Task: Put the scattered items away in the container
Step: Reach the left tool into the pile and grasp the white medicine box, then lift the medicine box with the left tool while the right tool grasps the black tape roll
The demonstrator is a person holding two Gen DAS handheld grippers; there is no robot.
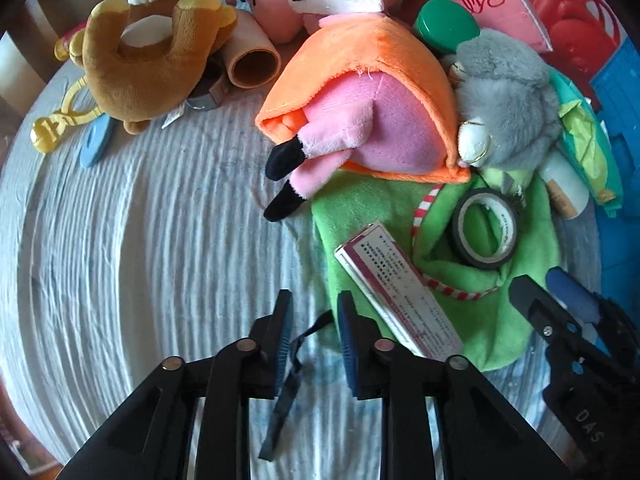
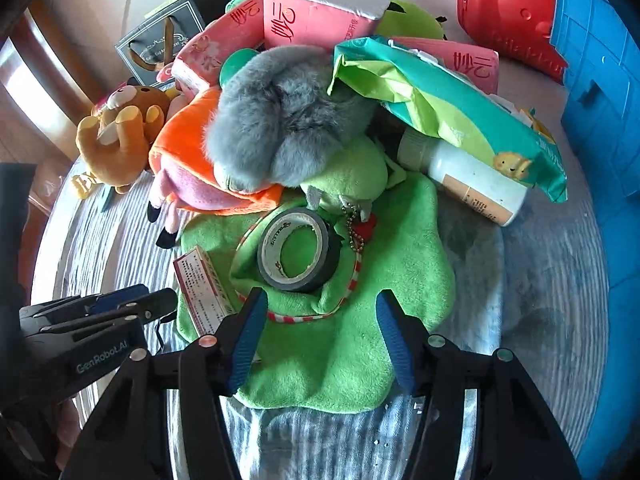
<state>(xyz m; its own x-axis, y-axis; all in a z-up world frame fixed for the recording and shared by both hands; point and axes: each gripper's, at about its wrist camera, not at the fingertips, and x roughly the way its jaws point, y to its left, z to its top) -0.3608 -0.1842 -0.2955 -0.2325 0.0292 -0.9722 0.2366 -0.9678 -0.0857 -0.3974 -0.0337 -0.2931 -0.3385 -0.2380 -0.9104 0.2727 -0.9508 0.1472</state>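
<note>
A green plush [image 2: 344, 364] lies flat on the striped cloth with a black tape roll [image 2: 298, 252] on top of it. My right gripper [image 2: 320, 304] stands open just short of the roll, its blue pads over the plush and not pressing on it. A slim white and maroon box [image 1: 396, 292] rests on the plush's left edge. My left gripper [image 1: 315, 308] is open beside that box, and a thin dark strap [image 1: 294, 364] hangs loosely between its fingers. The right gripper [image 1: 560, 312] shows at the right of the left wrist view. The blue crate [image 2: 600, 128] stands at the far right.
Piled behind are a grey fluffy toy [image 2: 280, 120], an orange and pink plush [image 1: 360, 112], a brown bear [image 1: 132, 56], a white bottle [image 2: 464, 176], a teal wipes pack [image 2: 440, 96], pink tissue packs [image 2: 316, 12] and a red plastic item [image 2: 508, 12]. Bare striped cloth [image 1: 140, 240] stretches left.
</note>
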